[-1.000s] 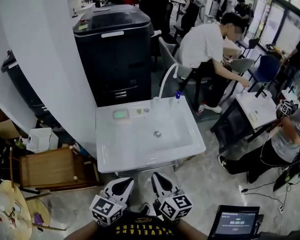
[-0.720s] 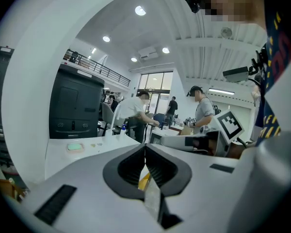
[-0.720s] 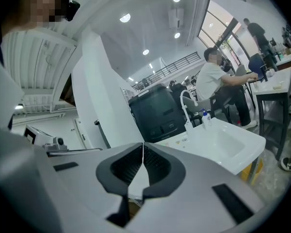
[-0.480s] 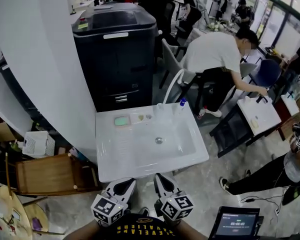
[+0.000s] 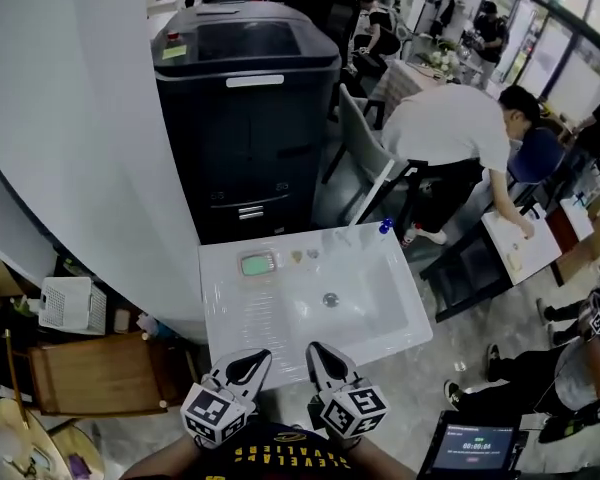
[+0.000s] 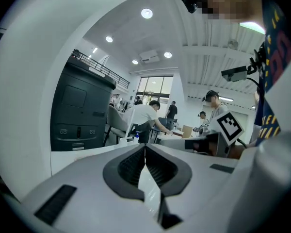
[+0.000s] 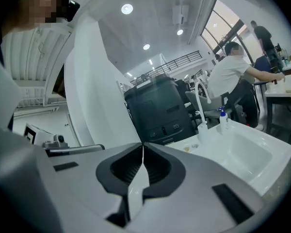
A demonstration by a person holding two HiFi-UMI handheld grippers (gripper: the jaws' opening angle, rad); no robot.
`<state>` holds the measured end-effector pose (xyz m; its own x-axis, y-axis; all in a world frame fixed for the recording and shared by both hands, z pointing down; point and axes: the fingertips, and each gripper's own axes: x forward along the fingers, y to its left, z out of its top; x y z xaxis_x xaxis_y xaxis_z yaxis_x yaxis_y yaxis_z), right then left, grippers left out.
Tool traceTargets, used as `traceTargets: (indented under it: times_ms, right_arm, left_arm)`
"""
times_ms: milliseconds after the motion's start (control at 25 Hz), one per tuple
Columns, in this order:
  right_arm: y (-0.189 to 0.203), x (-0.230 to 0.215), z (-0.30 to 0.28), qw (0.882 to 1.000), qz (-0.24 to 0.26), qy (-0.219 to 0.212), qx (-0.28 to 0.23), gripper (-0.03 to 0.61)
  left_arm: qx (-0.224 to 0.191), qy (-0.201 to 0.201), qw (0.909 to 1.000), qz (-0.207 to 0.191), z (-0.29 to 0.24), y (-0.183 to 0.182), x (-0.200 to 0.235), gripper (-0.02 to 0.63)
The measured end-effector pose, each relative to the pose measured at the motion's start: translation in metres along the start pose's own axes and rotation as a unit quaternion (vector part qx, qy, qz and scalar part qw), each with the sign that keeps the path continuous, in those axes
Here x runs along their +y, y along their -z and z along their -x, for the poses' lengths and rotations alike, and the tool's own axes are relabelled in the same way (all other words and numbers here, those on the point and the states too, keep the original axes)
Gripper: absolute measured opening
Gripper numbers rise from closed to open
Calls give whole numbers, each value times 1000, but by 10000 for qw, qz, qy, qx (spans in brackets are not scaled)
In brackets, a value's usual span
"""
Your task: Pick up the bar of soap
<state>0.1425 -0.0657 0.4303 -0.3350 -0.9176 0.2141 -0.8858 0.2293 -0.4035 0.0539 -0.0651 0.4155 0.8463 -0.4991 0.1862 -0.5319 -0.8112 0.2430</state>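
Note:
The pale green bar of soap [image 5: 257,264] lies in a dish on the back left deck of the white sink [image 5: 240,318]. Two small bits lie just right of it. A drain [image 5: 330,299] marks the basin's middle, and a blue-capped bottle [image 5: 385,226] stands at the back right corner. Both grippers hang at the front of the sink, well short of the soap. My left gripper [image 5: 250,362] [image 6: 145,147] is shut and empty. Beside it, my right gripper [image 5: 319,354] [image 7: 143,145] is shut too, with nothing held. The right gripper view shows the basin [image 7: 252,154] and its tall tap [image 7: 200,93].
A big black printer [image 5: 245,98] stands right behind the sink, and a white curved wall [image 5: 70,148] runs along the left. A person [image 5: 450,128] leans over a table at the right. A wooden crate [image 5: 100,373] sits lower left, a tablet [image 5: 470,448] lower right.
The head view has shifted, so the sink and soap sit slightly lower and to the right in it. The person at the right has leaned further over. Both grippers stay shut and low.

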Motion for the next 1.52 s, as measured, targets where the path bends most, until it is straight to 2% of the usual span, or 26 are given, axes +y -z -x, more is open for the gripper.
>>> traceTargets:
  times_ms: [200, 480, 560, 720, 920, 1040, 1160, 1200, 1280, 1360, 1440, 1520]
  right_arm:
    - [-10, -3, -29, 9997, 34, 257, -22, 18]
    - [-32, -21, -57, 9973, 357, 641, -78, 18]
    - [-33, -23, -68, 9975, 476, 531, 0, 18]
    - [-33, -28, -99, 9958, 840, 244, 288, 18]
    - [-30, -44, -137, 9943, 895, -51, 579, 20]
    - [-26, -51, -160, 9902, 1113, -282, 796, 20]
    - [-17, -59, -187, 9806, 1538, -503, 1106, 26]
    - [-12, -61, -195, 9761, 1676, -590, 1250, 47]
    - [-1, -65, -211, 9661, 1913, -783, 1544, 138]
    - [7, -67, -226, 9556, 2164, -966, 1752, 153]
    - [14, -68, -240, 9419, 2510, -1143, 1916, 163]
    - [23, -69, -254, 9227, 2940, -1358, 2093, 169]
  left_arm:
    - [-37, 135, 9999, -51, -5, -8, 34, 12]
    - [-374, 59, 9985, -385, -3, -25, 75, 12]
    - [-375, -34, 9983, -451, -3, -25, 82, 12]
    - [-312, -328, 9985, -299, -12, -23, 102, 12]
    - [-88, -730, 9968, -323, -18, -12, 113, 12]
    - [-10, -919, 9954, -277, -18, -7, 115, 12]
    - [92, -1069, 9939, -245, -21, 0, 118, 14]
    - [130, -1110, 9935, -230, -21, 2, 119, 17]
    - [179, -1202, 9924, -188, -22, 6, 121, 25]
    - [197, -1308, 9911, -154, -21, 8, 122, 26]
    - [194, -1417, 9896, -121, -18, 10, 124, 26]
    - [182, -1525, 9881, -79, -15, 11, 126, 26]
